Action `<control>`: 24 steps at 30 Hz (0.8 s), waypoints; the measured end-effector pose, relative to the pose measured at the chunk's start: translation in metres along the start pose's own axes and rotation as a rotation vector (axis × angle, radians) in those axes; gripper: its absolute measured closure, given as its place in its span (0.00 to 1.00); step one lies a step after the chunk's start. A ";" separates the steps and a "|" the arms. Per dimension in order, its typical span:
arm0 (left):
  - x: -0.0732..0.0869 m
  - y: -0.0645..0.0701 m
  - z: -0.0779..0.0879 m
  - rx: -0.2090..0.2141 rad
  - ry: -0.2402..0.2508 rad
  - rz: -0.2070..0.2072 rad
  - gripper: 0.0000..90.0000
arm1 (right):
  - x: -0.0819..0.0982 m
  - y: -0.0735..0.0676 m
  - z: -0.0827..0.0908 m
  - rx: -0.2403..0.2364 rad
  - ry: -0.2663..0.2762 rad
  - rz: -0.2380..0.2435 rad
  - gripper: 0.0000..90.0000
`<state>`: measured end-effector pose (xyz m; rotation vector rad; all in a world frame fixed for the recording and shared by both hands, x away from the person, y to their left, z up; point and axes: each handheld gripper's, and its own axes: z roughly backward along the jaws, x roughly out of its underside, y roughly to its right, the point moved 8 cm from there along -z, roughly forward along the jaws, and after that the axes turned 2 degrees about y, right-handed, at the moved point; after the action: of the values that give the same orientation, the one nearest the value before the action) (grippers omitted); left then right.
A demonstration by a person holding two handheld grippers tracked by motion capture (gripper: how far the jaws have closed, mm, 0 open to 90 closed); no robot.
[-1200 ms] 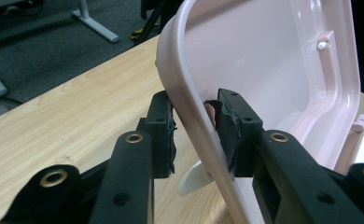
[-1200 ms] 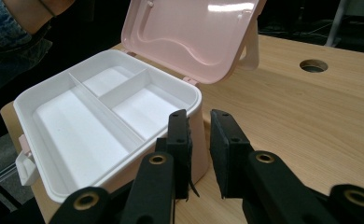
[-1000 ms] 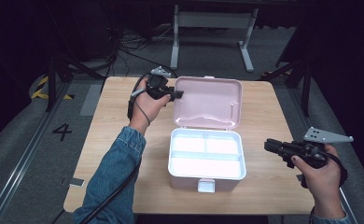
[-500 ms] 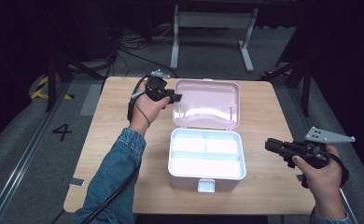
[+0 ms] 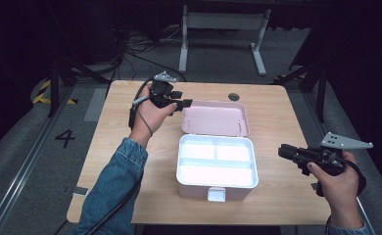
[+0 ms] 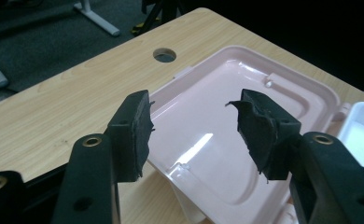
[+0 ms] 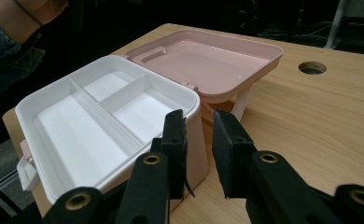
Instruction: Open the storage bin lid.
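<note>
A pink box [image 5: 217,188] with a white divided tray [image 7: 189,100] stands mid-table, its compartments empty. Its pink lid [image 5: 216,117] is folded back behind it, inside face up. My left gripper [image 5: 186,103] hovers at the lid's left corner. Its jaws have just been opening and now stand wide apart [image 6: 194,126], with the lid [image 6: 283,88] beyond them and nothing pinched. My right gripper [image 5: 282,151] is held to the right of the box, pointing at it. Its jaws [image 7: 199,140] have just opened a little and show a narrow gap with nothing in it.
The wooden table [image 5: 120,142] has a round cable hole [image 5: 234,97] behind the lid. A white latch [image 5: 217,195] sticks out of the box's front wall. Dark floor with cables and a metal stand's legs lies beyond the far edge.
The lid has dropped from a raised tilt to lie back low behind the box. The left gripper's jaws have opened off it. The right hand has stayed put.
</note>
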<state>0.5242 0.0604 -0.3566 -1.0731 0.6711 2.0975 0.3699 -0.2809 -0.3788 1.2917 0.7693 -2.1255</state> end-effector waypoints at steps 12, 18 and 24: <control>0.012 0.021 0.072 -0.035 -0.023 -0.088 0.47 | -0.005 0.005 -0.009 -0.010 -0.009 0.002 0.78; 0.025 0.028 0.099 -0.061 -0.044 -0.102 0.47 | -0.010 0.009 -0.017 -0.022 -0.015 0.005 0.73; 0.043 0.034 0.124 -0.095 -0.069 -0.100 0.46 | -0.018 0.019 -0.028 -0.020 -0.042 0.033 0.69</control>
<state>0.4191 0.1389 -0.3230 -1.0586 0.4789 2.0866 0.4075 -0.2721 -0.3764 1.2365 0.7449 -2.1070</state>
